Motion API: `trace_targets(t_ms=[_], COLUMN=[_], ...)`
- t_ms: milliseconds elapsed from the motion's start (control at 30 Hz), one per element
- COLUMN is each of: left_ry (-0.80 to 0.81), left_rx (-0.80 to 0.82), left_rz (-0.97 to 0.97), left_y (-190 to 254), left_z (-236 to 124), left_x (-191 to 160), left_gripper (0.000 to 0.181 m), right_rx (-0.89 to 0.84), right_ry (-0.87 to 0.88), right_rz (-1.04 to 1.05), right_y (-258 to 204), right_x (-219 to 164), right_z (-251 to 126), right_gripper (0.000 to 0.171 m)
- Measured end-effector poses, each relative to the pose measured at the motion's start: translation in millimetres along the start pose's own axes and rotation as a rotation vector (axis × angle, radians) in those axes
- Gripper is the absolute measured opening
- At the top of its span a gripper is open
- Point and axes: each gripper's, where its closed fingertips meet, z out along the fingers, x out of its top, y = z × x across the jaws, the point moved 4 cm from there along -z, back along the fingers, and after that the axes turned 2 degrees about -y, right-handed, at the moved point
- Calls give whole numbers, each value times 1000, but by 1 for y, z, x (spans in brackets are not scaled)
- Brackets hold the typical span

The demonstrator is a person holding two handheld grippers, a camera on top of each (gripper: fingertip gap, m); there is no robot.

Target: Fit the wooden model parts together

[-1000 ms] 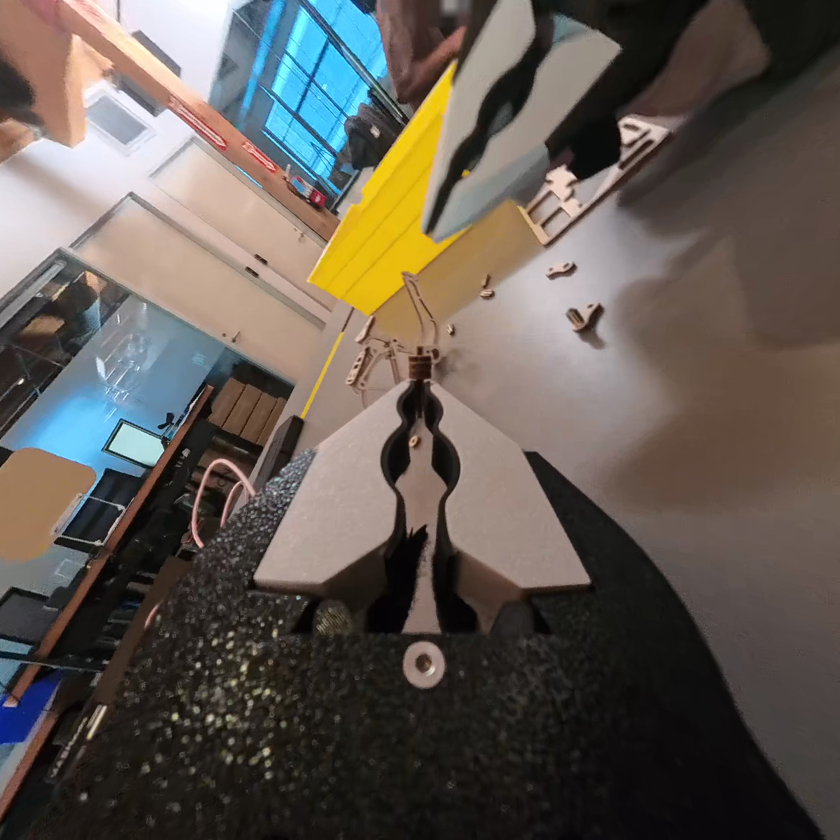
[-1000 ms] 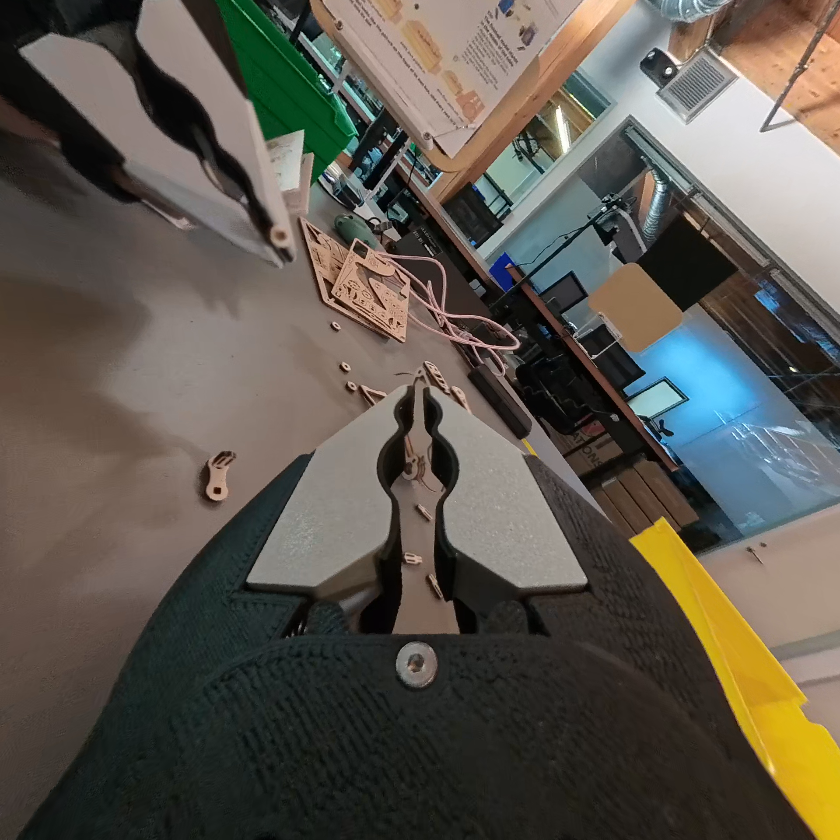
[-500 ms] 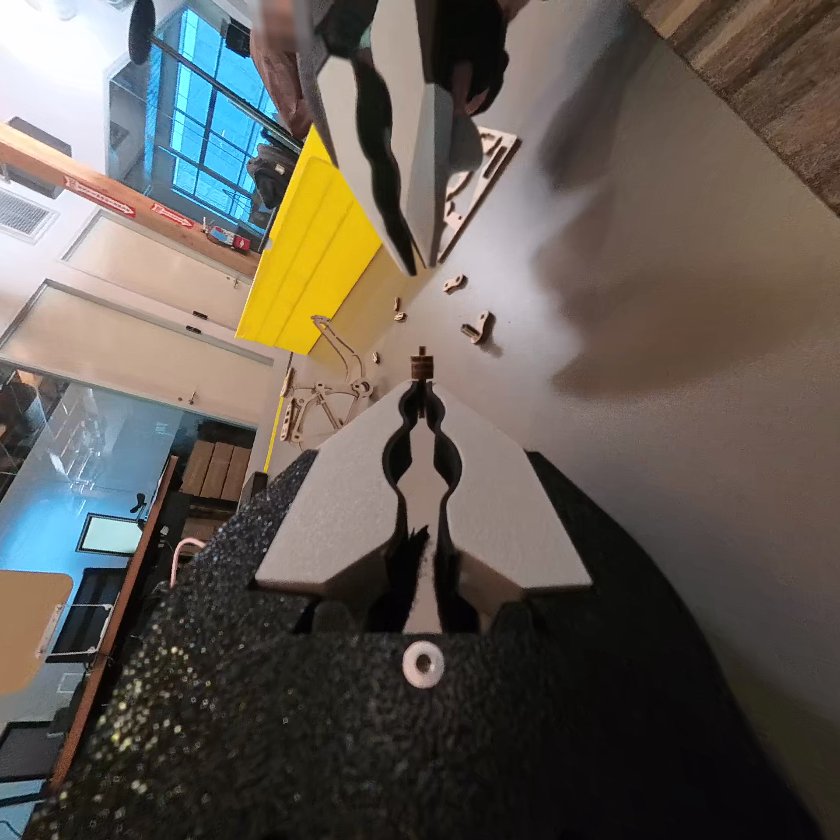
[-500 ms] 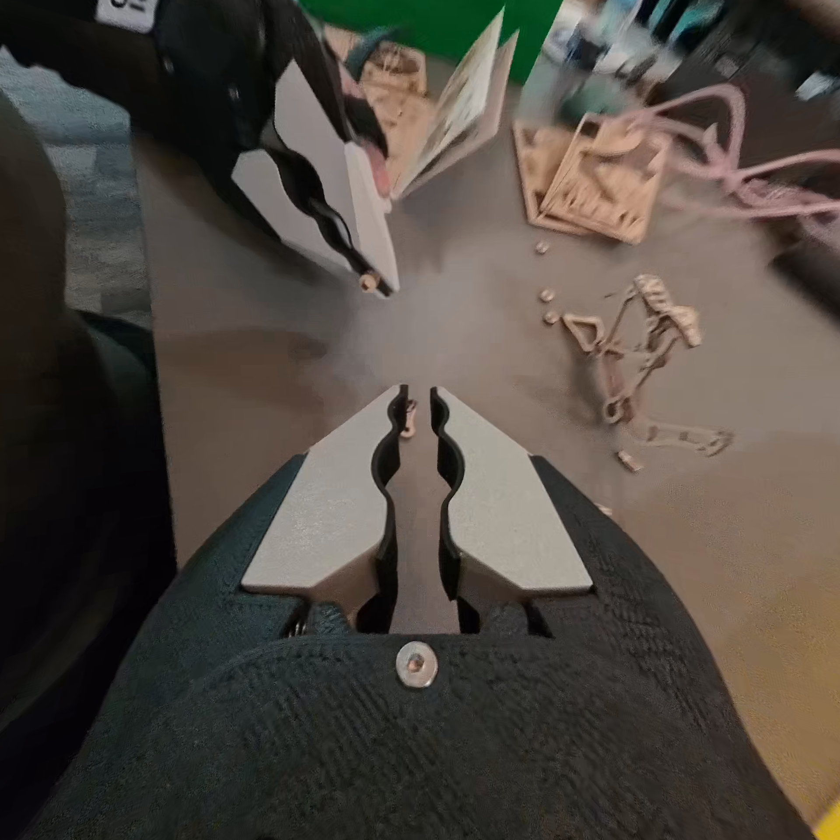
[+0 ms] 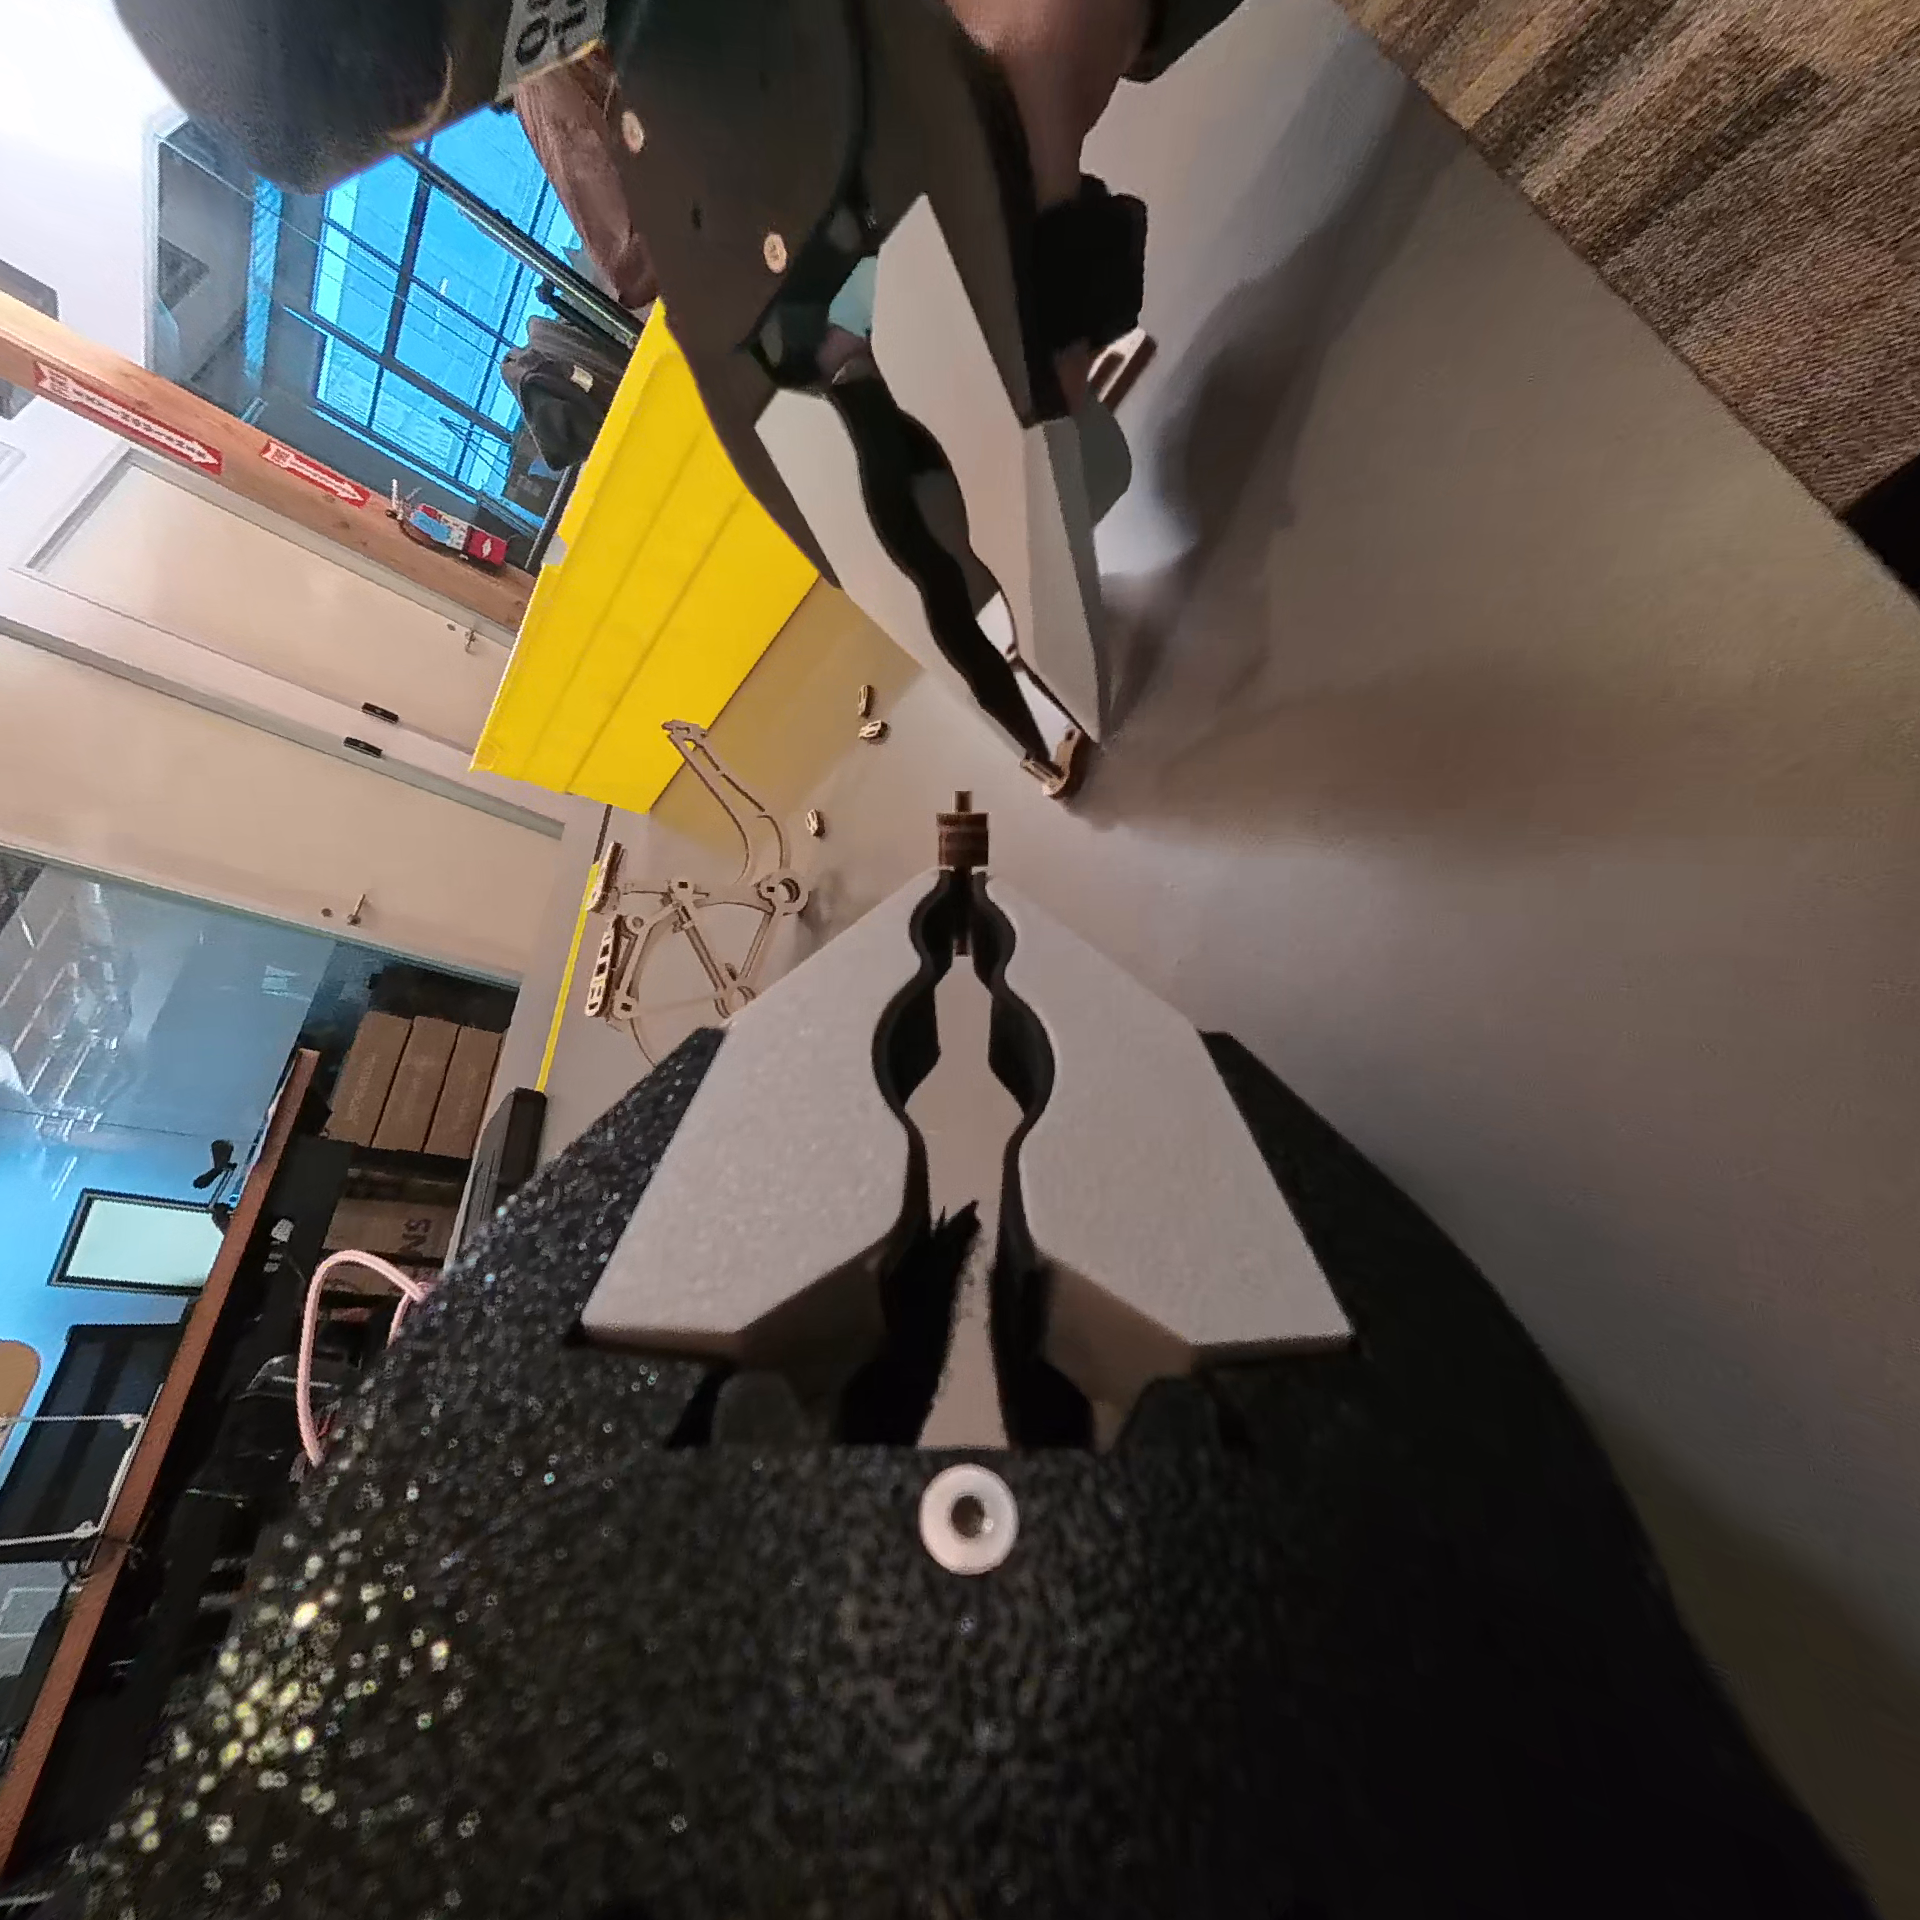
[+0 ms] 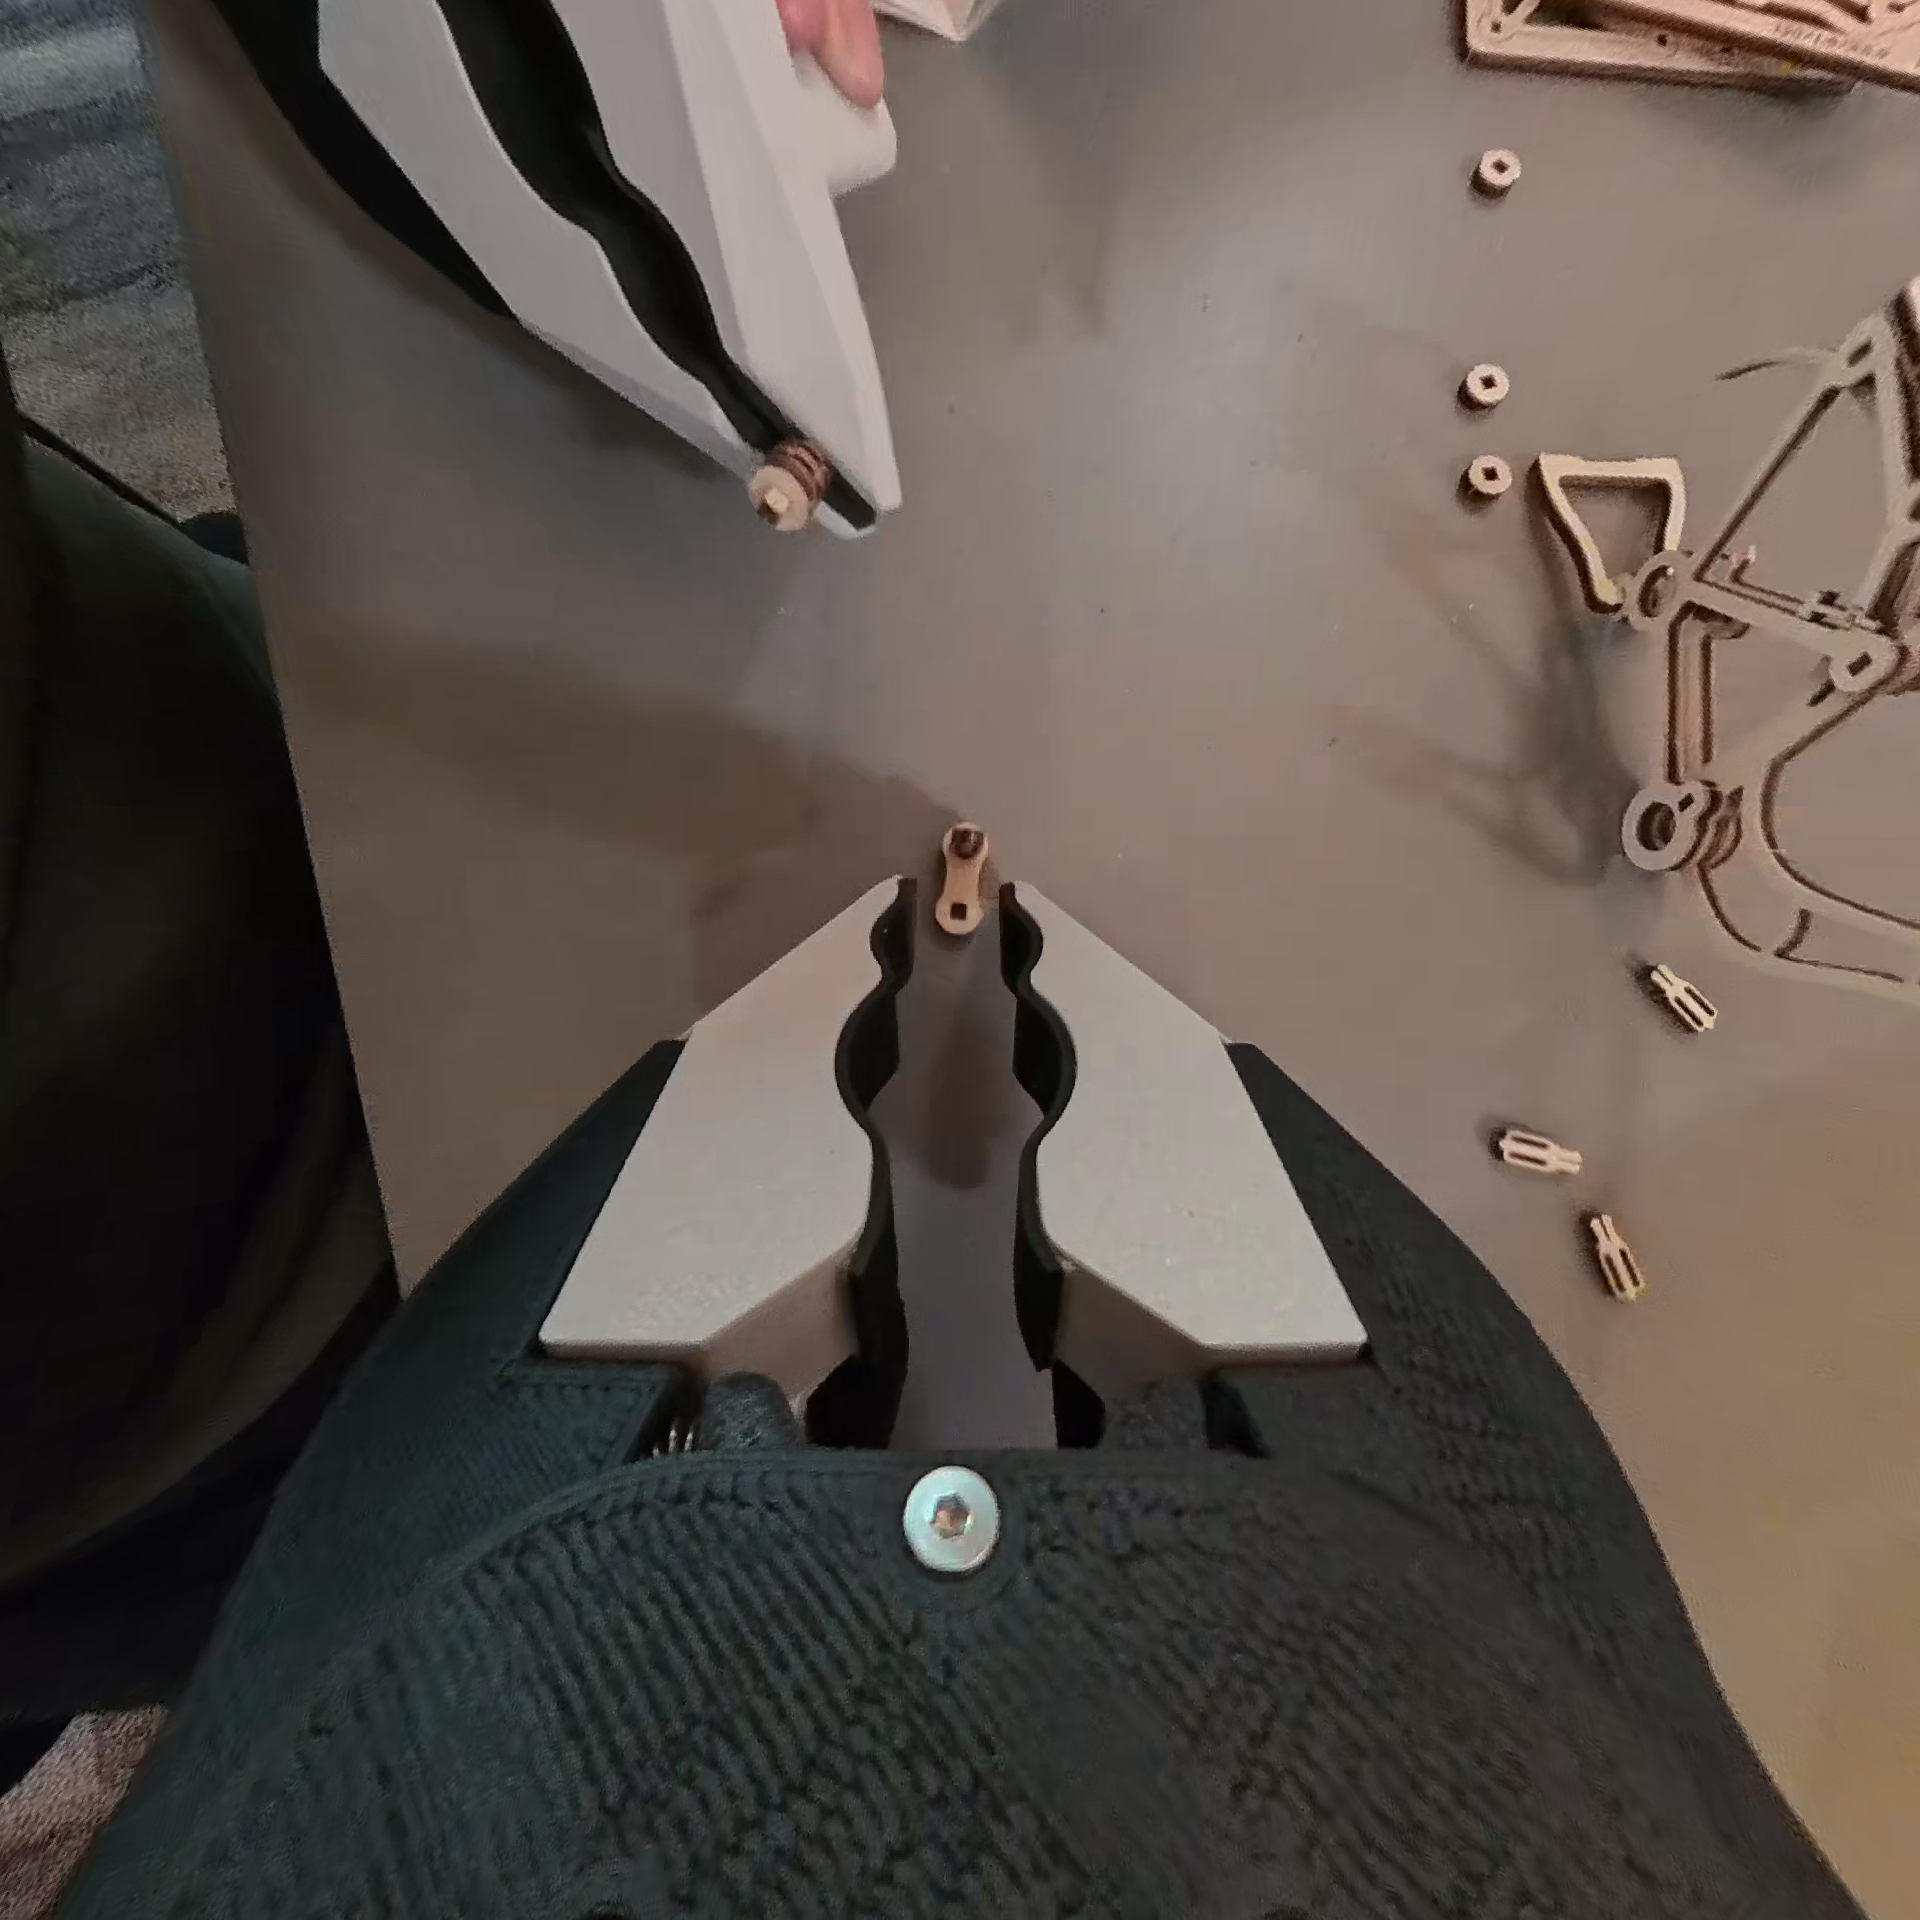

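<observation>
Left wrist view: the left hand-held gripper (image 5: pixel 961 896) is pressed together on the thin stem of a small stacked wooden axle piece (image 5: pixel 961 837), which sticks out just beyond its tips above the grey desk (image 5: pixel 1507 935). Ahead and slightly right, the right hand-held gripper (image 5: pixel 1055 750) points down at a flat wooden link (image 5: pixel 1060 774) lying on the desk. Ahead to the left lies one part-built wheel frame (image 5: pixel 691 945).

Right wrist view: the right hand-held gripper (image 6: pixel 954 902) is spread, its tips either side of the near end of the one link (image 6: pixel 961 878), not yet pinching it. To its right lie three split pegs (image 6: pixel 1538 1151) and three small washers (image 6: pixel 1484 387).

The link looks light, stiff and thin, likely brittle; it should be taken by its flat edges at mid-length, leaving the end holes free for the axle.
</observation>
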Motion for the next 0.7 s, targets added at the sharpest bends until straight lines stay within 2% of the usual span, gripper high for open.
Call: trace_targets(t_ms=[400, 533, 600, 700], left_ry=[-18, -42, -49, -26], left_rx=[-8, -15, -8, -15], left_rz=[-4, -52, -131, -355], left_y=[0, -2, -8, -22], left_z=[2, 4, 4, 4], left_x=[-2, -6, -8, -6], left_gripper=[0, 0, 0, 0], right_rx=[9, -21, -37, 88], right_ry=[-60, -12, 135, 545], right_rz=[-35, 52, 173, 424], right_y=[1, 9, 16, 19], right_x=[3, 3, 13, 44], right_z=[3, 3, 0, -17], right_gripper=[5, 5, 5, 4])
